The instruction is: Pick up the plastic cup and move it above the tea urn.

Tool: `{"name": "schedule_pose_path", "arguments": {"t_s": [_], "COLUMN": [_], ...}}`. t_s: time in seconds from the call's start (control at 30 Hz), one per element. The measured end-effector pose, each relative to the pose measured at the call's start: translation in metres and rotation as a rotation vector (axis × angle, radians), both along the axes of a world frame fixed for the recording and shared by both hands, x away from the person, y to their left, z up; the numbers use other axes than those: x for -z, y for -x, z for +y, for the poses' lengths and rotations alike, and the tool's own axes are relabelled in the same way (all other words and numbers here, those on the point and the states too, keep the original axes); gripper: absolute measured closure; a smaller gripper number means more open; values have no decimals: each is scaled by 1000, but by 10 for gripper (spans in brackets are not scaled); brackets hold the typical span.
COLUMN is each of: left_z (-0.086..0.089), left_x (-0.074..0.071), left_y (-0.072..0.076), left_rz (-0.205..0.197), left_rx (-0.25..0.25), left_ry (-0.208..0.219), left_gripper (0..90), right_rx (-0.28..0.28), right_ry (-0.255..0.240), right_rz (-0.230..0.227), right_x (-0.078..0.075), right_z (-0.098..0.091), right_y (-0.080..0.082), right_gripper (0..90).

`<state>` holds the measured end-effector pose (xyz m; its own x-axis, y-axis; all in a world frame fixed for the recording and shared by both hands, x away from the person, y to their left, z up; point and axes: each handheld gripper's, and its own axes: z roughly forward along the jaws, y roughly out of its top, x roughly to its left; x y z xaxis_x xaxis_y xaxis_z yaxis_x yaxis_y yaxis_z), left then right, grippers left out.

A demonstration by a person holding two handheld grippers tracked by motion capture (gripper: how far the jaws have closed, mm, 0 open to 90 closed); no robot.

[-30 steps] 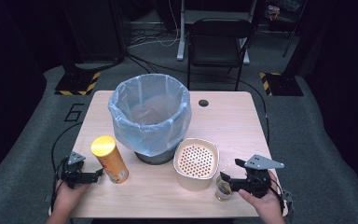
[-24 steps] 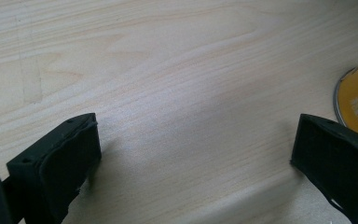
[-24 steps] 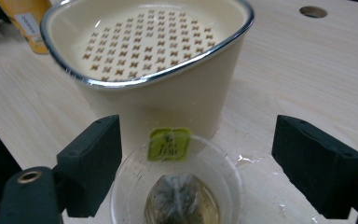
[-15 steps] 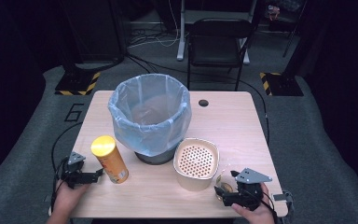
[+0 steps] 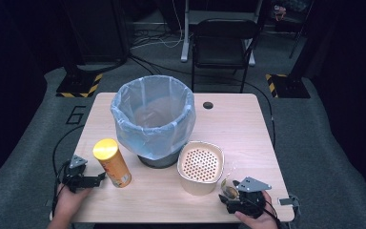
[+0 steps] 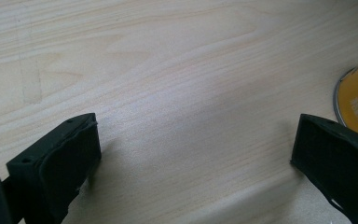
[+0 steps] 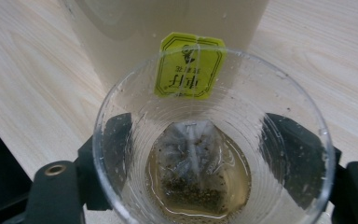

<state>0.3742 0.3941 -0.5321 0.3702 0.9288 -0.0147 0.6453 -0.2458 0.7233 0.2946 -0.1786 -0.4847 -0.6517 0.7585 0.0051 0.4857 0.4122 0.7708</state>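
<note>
cup [image 7: 209, 140]: clear plastic, lower right of the high view [image 5: 227, 189], just in front of the beige container [image 5: 200, 167]; a used tea bag [image 7: 198, 175] and a little brown liquid sit in the bottom, and the yellow tag [image 7: 190, 65] hangs over the far rim.
right gripper [image 5: 238, 200]: your jaws stand on either side of the cup and have just been closing; in the right gripper view they sit at the wall, but you cannot tell whether the pads press yet.
left gripper [image 5: 93, 180]: jaws wide open over bare counter [image 6: 177, 84], nothing between them, the orange can [image 5: 113, 162] just to their right.
risk, crush: the thin wall likely buckles if you squeeze hard, and the liquid jumps out.
risk, spill: tilt the cup on the lift and the tea runs onto the counter or your jaws.
risk, knock: the container stands just behind the cup, so a forward push could shove it toward the bin [image 5: 153, 119].
risk, slip: a wet wall and a light grip may let the cup slide down.
hidden: the cup's base and the pad contact are cut off at the lower edge of the right gripper view.
unclear: how much liquid lies under the tea bag; the bin's contents behind the blue liner; the print on the tag.
</note>
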Motion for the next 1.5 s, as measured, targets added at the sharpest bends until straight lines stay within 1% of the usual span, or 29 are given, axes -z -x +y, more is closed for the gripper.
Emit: {"name": "schedule_pose_path", "arguments": {"t_s": [0.07, 0.13, 0.17, 0.2, 0.27, 0.33, 0.43, 0.47, 0.53, 0.57, 0.7, 0.73, 0.87, 0.9, 0.93, 0.97, 1.03, 1.1, 1.17, 1.23, 1.27, 1.33, 1.37, 1.43, 1.47, 1.5], "left_z": [0, 0, 0, 0, 0, 0, 0, 0, 0, 0, 0, 0, 0, 0, 0, 0, 0, 0, 0, 0, 0, 0, 0, 0, 0, 0], "left_x": [0, 0, 0, 0, 0, 0, 0, 0, 0, 0, 0, 0, 0, 0, 0, 0, 0, 0, 0, 0, 0, 0, 0, 0, 0, 0], "left_y": [0, 0, 0, 0, 0, 0, 0, 0, 0, 0, 0, 0, 0, 0, 0, 0, 0, 0, 0, 0, 0, 0, 0, 0, 0, 0], "left_rz": [0, 0, 0, 0, 0, 0, 0, 0, 0, 0, 0, 0, 0, 0, 0, 0, 0, 0, 0, 0, 0, 0, 0, 0, 0, 0], "left_rx": [0, 1, 0, 0, 0, 0, 2, 3, 3, 3, 2, 3, 3, 3, 3, 3, 3, 3, 3, 3, 2, 3, 3, 3, 3, 2], "left_ry": [0, 0, 0, 0, 0, 0, -1, -2, -1, -1, -1, -2, -2, -2, -2, -1, -1, -1, -1, -1, -1, -2, -2, -2, -2, -1], "left_gripper": [10, 10, 10, 10, 10, 10, 10, 10, 10, 10, 10, 10, 10, 10, 10, 10, 10, 10, 10, 10, 10, 10, 10, 10, 10, 10], "right_rx": [2, 2, 2, 9, -3, 2, -8, 0, -5, -4, -15, -1, -5, -6, -12, -5, -3, -1, 5, 0, 1, -2, -4, -8, -8, -6], "right_ry": [-8, -15, -5, -11, 2, 8, 21, 12, 10, 1, -2, 0, -3, -3, -1, -11, -22, -9, -6, 6, 19, 18, 16, 23, 23, 30], "right_rz": [-10, -8, -13, -12, -21, -24, -31, -34, -28, -26, -19, -23, -26, -18, -24, -17, -20, -26, -29, -41, -52, -51, -60, -68, -68, -87], "right_x": [0, -1, -1, -1, -2, -3, -3, -3, -3, -2, -3, -3, -5, -7, -8, -10, -15, -20, -22, -27, -33, -36, -44, -51, -51, -58], "right_z": [-1, 0, 0, 0, 1, 1, -2, -1, -2, -2, -3, -3, -4, -5, -7, -8, -11, -14, -15, -19, -22, -23, -27, -30, -30, -32], "right_y": [0, -1, 0, 0, 0, 1, 1, 1, 0, 0, 0, 0, -1, -1, -2, -3, -4, -6, -7, -9, -12, -13, -17, -21, -21, -26], "right_gripper": [269, 271, 274, 283, 294, 305, 318, 319, 321, 324, 331, 332, 335, 337, 337, 338, 340, 340, 341, 341, 342, 343, 344, 345, 345, 346]}}
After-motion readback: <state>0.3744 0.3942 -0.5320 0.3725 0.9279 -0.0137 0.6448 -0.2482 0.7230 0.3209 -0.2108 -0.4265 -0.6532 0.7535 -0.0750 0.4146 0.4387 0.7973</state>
